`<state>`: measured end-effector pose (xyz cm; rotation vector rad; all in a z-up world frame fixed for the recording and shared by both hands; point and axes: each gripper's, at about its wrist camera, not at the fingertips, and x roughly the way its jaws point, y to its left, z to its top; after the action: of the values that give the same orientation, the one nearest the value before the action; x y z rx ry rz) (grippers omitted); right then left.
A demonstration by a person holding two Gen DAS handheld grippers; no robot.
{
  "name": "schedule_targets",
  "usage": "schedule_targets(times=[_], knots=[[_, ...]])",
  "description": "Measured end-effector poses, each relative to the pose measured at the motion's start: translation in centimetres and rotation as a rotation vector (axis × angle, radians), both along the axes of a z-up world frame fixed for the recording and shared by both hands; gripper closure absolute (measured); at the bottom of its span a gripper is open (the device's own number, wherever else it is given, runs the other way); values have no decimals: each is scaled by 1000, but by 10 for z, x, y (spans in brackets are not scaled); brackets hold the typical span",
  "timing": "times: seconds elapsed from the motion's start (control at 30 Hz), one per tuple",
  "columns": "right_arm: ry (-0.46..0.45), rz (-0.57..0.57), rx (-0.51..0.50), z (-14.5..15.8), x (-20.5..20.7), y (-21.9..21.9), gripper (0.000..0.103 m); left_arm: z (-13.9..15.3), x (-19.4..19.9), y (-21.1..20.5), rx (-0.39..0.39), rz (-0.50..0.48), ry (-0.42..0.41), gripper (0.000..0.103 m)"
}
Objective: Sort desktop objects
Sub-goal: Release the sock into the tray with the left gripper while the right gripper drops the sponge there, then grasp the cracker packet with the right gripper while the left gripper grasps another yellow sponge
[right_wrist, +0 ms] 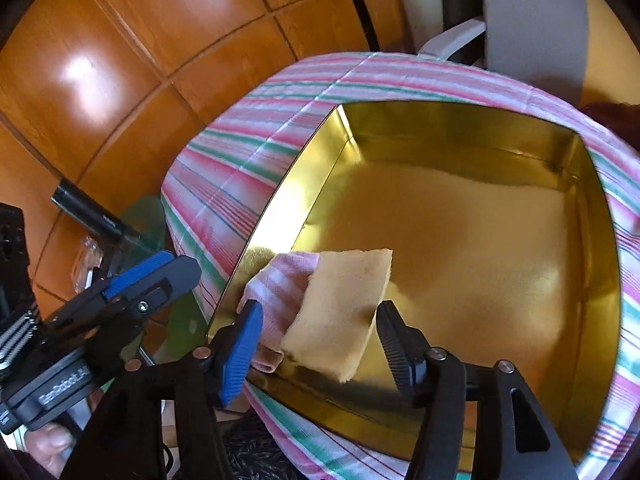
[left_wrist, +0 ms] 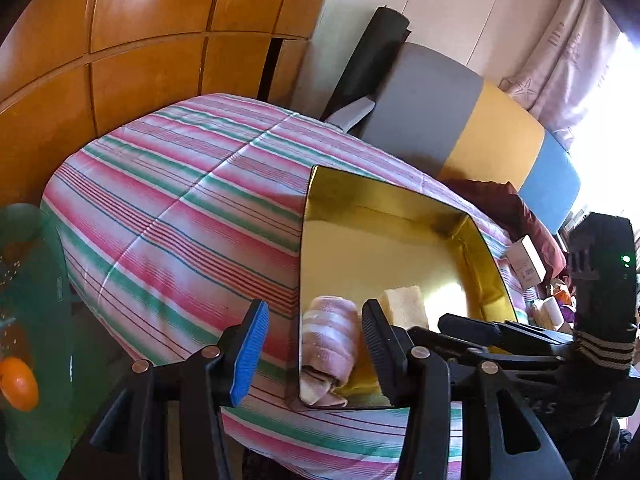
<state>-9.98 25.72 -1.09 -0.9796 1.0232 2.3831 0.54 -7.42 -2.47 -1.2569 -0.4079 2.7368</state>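
Note:
An open gold tin (left_wrist: 380, 248) (right_wrist: 480, 240) rests on a pink-and-green striped quilt (left_wrist: 180, 208). In its near left corner lies a rolled pink-striped cloth (left_wrist: 332, 340) (right_wrist: 280, 280), and a yellow sponge (left_wrist: 404, 304) (right_wrist: 340, 312) leans on that cloth. My right gripper (right_wrist: 318, 344) stands open over this corner. The sponge sits between its fingers, and the blue pad (right_wrist: 240, 348) is clear of it. My left gripper (left_wrist: 314, 350) is open above the tin's left wall with nothing held.
A green glass table (left_wrist: 48, 280) at the left carries an orange (left_wrist: 18, 384) and a black cylinder (right_wrist: 88, 212). Wooden cupboard doors (left_wrist: 140, 40) stand behind. A white box (left_wrist: 528, 260) lies right of the tin. A grey, yellow and blue headboard (left_wrist: 492, 136) rises beyond.

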Motion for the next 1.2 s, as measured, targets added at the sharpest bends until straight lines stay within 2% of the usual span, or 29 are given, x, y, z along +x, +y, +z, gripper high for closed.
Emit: schedule_targets(times=[0.17,0.3,0.43,0.6,0.87,1.07,1.2], knots=[[36,-59,52,13,25,-2,41,6,0,10,-21,-26,15,53],[23,-119,106,22,58,-6,41,10,2,26,-30,-73,23,52],[2,-168,136,27,90,-6,41,14,2,51,-72,-150,30,51],[-30,-259,145,25,136,-1,41,23,4,84,-49,-278,46,51],[-81,-471,92,15,236,12,38,35,7,144,-35,-478,54,51],[-132,-673,45,16,339,15,38,34,12,207,-30,-663,35,51],[-263,-803,-18,-2,407,17,39,27,18,252,0,-781,-16,51]])
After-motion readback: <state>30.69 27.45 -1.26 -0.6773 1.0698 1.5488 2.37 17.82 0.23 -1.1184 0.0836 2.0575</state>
